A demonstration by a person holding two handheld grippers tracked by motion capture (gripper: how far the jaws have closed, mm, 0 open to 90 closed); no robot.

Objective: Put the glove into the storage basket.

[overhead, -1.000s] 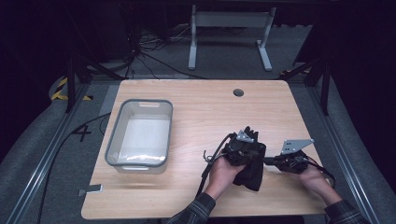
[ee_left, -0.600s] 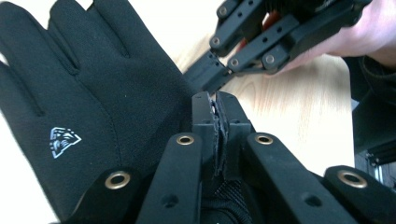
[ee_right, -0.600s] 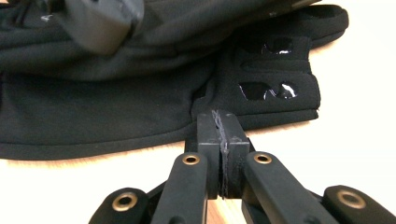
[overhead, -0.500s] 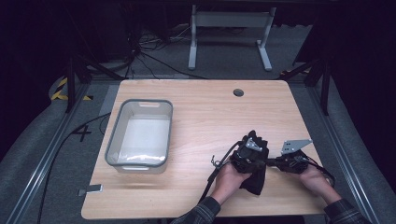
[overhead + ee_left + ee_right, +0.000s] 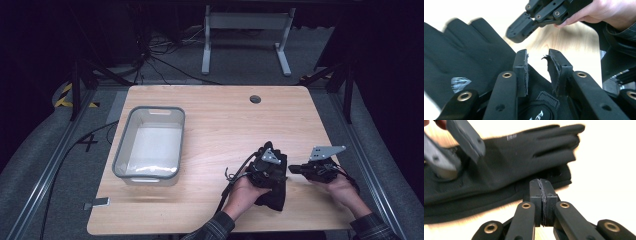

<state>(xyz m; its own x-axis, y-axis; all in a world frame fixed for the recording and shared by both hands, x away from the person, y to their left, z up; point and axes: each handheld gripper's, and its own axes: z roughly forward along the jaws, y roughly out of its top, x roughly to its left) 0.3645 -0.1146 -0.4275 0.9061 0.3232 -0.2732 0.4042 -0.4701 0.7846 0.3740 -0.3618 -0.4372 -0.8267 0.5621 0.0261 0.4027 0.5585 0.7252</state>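
Black glove point(image 5: 274, 187) lies flat at table point(image 5: 215, 120) near edge, fingers pointing away from person. Left gripper point(image 5: 537, 66) directly over cuff, jaws just opening, nothing pinched. Right gripper point(image 5: 543, 192) pressed together, empty, beside glove's right edge, possibly touching. Left nearer.

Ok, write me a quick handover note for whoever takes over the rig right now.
Left gripper: jaws have just been opening, nothing pinched, poised over the black gloves.
Right gripper: shut, empty, its tips at the gloves' edge.
Gloves: lying stacked on the table, near its front right.
Bin: at the table's left, nothing in it that I can make out.
Done: gloves laid together, left grip let go.
Left: probably moving the gloves to the bin.
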